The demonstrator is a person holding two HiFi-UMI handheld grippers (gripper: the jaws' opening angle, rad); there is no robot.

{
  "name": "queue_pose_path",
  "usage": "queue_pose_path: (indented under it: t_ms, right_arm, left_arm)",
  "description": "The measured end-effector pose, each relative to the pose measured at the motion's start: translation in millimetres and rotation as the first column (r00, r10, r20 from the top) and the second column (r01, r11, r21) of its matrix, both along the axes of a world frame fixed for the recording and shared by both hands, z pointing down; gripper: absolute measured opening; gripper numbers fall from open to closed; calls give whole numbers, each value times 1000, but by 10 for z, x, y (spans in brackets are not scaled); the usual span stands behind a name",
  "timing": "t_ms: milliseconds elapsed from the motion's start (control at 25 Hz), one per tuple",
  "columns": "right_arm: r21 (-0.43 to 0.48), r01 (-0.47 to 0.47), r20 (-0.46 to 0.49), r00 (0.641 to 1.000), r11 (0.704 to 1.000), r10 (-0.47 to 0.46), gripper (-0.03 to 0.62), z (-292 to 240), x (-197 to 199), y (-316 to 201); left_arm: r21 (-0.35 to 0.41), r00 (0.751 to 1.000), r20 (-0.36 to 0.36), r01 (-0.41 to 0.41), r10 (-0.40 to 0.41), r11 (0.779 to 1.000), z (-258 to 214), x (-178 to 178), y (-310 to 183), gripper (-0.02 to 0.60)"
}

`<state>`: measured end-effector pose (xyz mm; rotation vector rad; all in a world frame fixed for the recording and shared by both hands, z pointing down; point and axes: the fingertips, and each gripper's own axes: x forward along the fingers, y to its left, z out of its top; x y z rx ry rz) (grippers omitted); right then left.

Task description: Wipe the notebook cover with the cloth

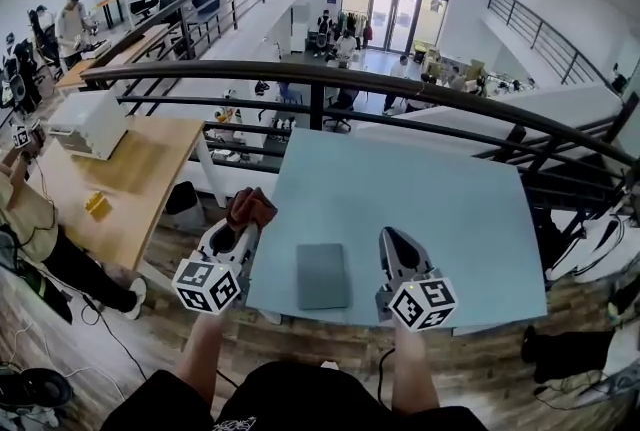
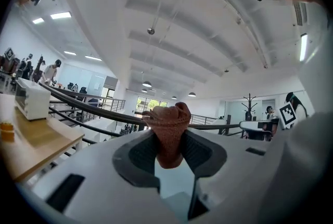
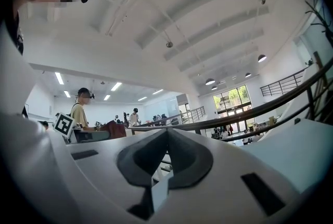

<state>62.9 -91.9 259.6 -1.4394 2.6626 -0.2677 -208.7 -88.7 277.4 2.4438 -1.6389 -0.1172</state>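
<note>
Looked like the left gripper (image 1: 243,222) had the cloth (image 1: 252,206) clamped near the notebook (image 1: 322,276), right gripper (image 1: 391,241) pinched shut on nothing, wiping wasn't started, so next move: cloth down onto the cover.

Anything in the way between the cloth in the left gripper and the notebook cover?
Nothing visible. The left gripper holds the cloth left of the notebook, with only bare table between them. The right gripper, shut and empty, sits on the notebook's other side, out of the path.
</note>
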Motion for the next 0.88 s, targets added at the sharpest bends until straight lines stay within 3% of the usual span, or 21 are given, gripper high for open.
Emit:
queue_pose_path:
  t_ms: [440, 880]
  right_arm:
    - [26, -20, -22, 1000, 999, 20, 5, -83, -29, 151]
    - [14, -25, -41, 999, 1000, 25, 5, -21, -87, 202]
  left_arm:
    - [44, 1000, 4, -18, 18, 999, -123, 0, 41, 127]
    - [41, 1000, 1, -24, 24, 999, -78, -17, 97, 127]
